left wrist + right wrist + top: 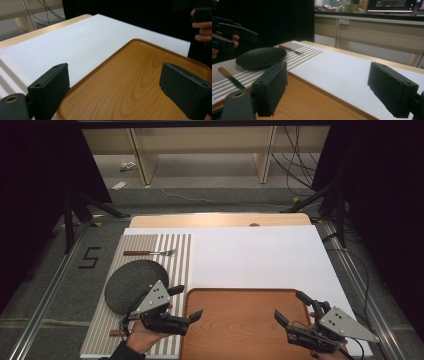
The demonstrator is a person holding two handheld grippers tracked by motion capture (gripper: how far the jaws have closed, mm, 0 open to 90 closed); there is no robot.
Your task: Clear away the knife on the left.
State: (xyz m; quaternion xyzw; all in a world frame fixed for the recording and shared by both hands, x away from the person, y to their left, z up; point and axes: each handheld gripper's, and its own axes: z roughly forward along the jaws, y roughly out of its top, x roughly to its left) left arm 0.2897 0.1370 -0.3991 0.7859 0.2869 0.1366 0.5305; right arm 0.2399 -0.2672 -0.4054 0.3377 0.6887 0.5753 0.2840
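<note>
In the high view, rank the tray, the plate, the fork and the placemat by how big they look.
1. Tray, though cut off by the frame's bottom edge.
2. Placemat, close behind; partly covered, so unsure.
3. Plate.
4. Fork.

Only readable mark: a black "5" (89,258) taped on the grey floor left of the table (220,220); monitor text in the right gripper view too blurred

A wooden table (220,220) carries a white board (260,255), a striped placemat (177,255) and a wooden tray (240,325).
</note>
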